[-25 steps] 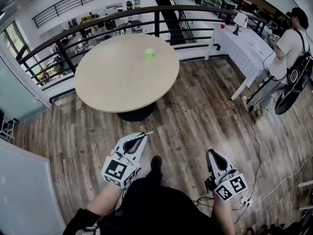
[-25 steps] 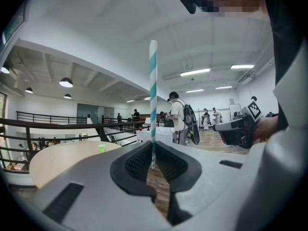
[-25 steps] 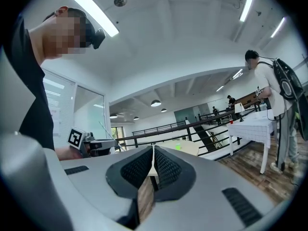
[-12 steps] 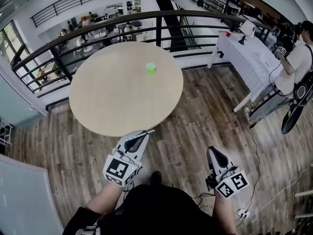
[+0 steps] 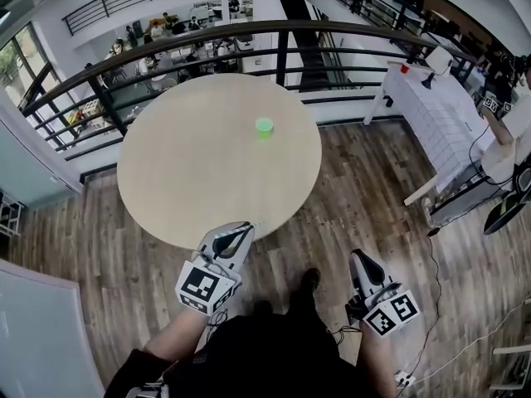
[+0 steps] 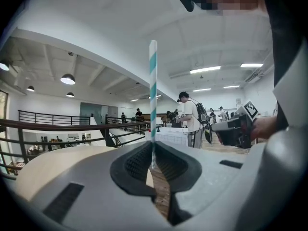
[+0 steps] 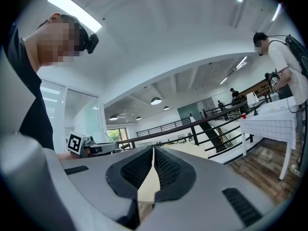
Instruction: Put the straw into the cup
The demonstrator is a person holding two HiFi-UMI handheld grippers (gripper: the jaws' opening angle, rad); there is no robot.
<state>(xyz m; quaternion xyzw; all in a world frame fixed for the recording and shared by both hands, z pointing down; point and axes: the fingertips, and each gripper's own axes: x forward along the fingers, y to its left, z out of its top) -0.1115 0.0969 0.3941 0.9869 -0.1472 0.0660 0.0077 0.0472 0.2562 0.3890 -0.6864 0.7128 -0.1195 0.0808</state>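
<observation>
Closer now, the worktop [image 5: 191,181] is sliding under the left gripper [image 5: 242,230], whose jaws are pinching the straw [image 6: 153,95]. The right gripper [image 7: 153,153] jaws are staying pressed together, empty. The thin straw is risking tilting and missing the small cup [image 5: 264,125], well ahead.

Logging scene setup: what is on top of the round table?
Only a green cup shows on the round table. The left hand-held gripper, shut on the straw, covers a bit of its near edge.

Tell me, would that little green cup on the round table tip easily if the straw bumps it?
Probably: the green cup looks small and stands alone on the smooth round table, so it is likely light and may slide or tip. The straw stands straight in the left gripper, so it seems stiff.
</observation>
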